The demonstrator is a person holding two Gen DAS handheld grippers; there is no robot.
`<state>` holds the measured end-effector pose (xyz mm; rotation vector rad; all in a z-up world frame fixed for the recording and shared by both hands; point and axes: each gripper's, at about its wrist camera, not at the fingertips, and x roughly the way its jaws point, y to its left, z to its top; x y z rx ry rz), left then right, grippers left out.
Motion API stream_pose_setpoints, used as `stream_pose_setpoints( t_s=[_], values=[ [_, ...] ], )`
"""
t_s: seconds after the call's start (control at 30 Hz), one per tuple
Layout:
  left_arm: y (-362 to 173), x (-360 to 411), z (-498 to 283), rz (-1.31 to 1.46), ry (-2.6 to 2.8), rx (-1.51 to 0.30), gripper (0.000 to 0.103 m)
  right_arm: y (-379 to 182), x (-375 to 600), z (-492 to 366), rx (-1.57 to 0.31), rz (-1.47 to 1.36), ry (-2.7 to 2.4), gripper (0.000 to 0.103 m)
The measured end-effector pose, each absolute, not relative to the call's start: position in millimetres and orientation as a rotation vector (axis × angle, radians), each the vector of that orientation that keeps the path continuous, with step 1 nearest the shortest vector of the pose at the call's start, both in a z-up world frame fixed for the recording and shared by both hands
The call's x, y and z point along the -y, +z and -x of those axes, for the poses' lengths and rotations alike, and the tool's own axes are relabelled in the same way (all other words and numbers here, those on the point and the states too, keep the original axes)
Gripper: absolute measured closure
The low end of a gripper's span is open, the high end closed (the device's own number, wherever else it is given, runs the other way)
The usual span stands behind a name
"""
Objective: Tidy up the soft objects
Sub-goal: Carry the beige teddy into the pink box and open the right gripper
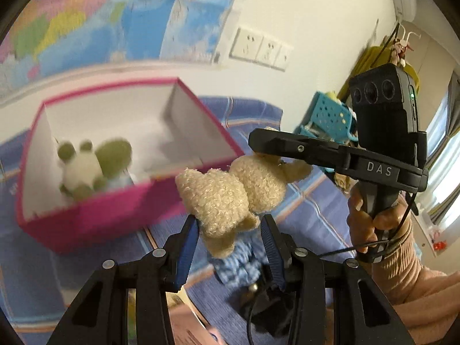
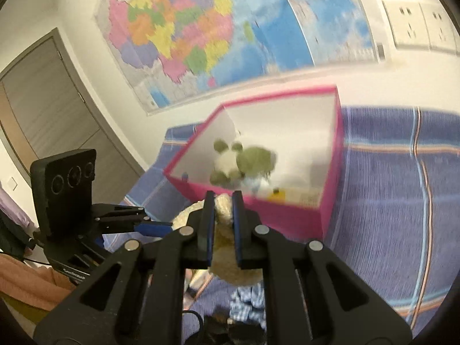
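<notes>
Right wrist: beige teddy (image 2: 224,215) clamped inside right gripper (image 2: 223,201).

Black claw (image 1: 230,238), blue pads (image 1: 187,247) (white "DAS" lettering), ribbed sleeve (image 1: 402,261)

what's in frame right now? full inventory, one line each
teddy bear: 1, cream, blue checked clothing, held up in front of the box
box: 1, pink outside, white inside, open, on the bedcover
panda toy: 1, white and green, inside the box
bedcover: 1, blue with stripes, under the box
map: 1, multicoloured, on the wall behind the box
wall sockets: row, white, right of the map
toy cart: 1, teal, behind the right gripper
door: 1, grey, far left
left gripper: 1, black with blue pads, around the bear's lower part
right gripper: 1, black, shut on the bear
hand: 1, holding the right gripper's handle
</notes>
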<state>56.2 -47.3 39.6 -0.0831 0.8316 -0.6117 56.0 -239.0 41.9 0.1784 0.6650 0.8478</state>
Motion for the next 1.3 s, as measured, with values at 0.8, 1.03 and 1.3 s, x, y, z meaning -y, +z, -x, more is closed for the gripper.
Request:
stream_pose_setpoints(
  t_s=[0.8,1.03,1.3],
  values=[
    [18.7,45.6,-152.1,0.08,-0.458,-0.888,0.059,29.0,213.5,-159.9,-0.763,-0.14,0.704,0.079],
    [11.7,38.6,-142.9,0.07,-0.437,-0.89,0.057,25.4,216.6,-152.0,-0.747,-0.084,0.646,0.077],
    [24.0,33.6,-106.0,0.059,-0.463,-0.821,0.057,36.8,243.0,-118.2,-0.705,-0.15,0.707,0.07]
  ],
)
